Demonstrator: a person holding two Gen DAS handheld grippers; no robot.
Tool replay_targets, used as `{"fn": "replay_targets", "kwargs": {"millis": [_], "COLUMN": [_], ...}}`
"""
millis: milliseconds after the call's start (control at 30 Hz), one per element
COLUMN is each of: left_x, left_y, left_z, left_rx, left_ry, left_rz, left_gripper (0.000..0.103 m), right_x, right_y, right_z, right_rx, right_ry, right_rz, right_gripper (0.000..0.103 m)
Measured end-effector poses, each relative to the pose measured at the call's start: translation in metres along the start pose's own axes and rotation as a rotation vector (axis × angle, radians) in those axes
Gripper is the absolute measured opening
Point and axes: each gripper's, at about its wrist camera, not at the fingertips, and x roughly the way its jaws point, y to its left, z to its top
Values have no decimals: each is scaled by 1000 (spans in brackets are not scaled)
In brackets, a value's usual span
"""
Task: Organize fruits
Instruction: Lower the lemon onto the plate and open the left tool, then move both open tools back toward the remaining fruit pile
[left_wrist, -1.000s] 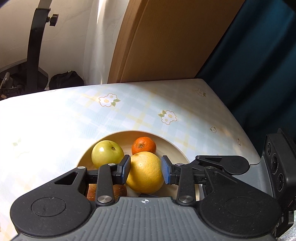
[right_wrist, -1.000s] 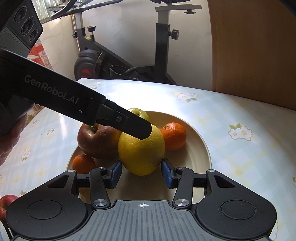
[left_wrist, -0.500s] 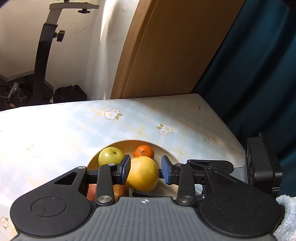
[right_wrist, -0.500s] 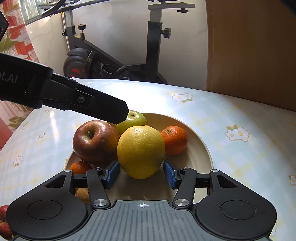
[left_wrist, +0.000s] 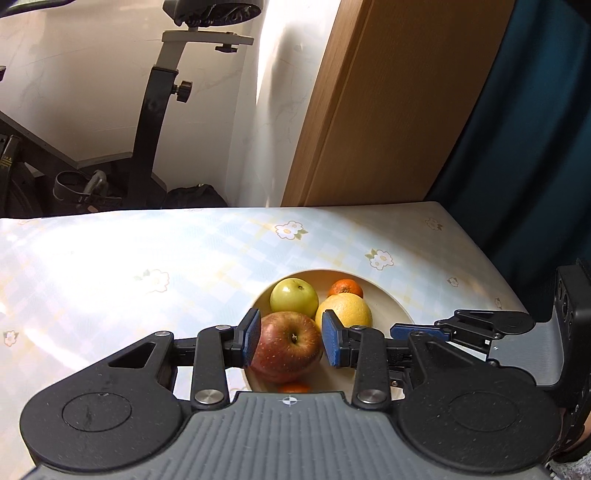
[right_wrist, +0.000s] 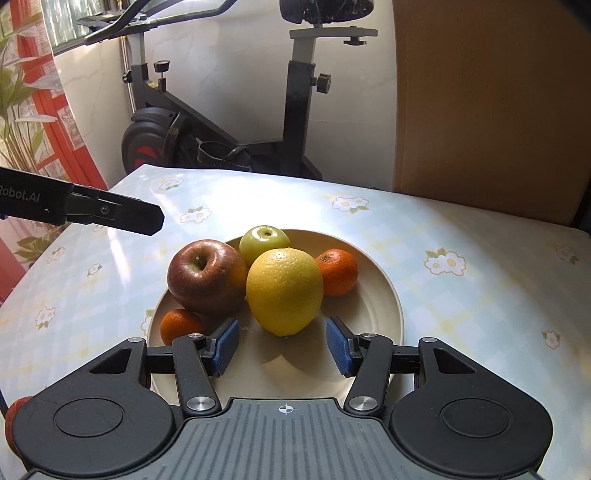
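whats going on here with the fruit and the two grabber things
A person holds a claw in each hand over a plate of fruit on a flowered table. The plate holds a red apple, green apple, yellow citrus and two tangerines. The right claw is open just short of the citrus; the left claw hangs empty above, holding nothing.

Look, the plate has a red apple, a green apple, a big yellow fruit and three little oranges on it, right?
Almost. The right wrist view shows only two little oranges on the plate, not three. The red apple, green apple and big yellow fruit are there.
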Motion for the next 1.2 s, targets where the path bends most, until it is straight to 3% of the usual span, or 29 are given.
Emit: {"fn": "replay_targets", "kwargs": {"millis": [200, 700, 933, 1200], "left_x": [-22, -66, -77, -86], "left_y": [11, 25, 25, 16], "left_z": [-21, -69, -93, -112], "left_rx": [-7, -45, -143, -140], "left_ry": [-10, -101, -119, -113], "left_rz": [51, 183, 155, 159], "left_gripper": [38, 39, 39, 39], "right_x": [-21, -67, -76, -82], "right_y": [5, 14, 23, 37], "right_z": [-17, -83, -111, -120], "right_rx": [11, 127, 102, 84], "right_ry": [-29, -272, -270, -252], "right_rz": [-10, -67, -96, -72], "right_gripper": [49, 49, 49, 49]}}
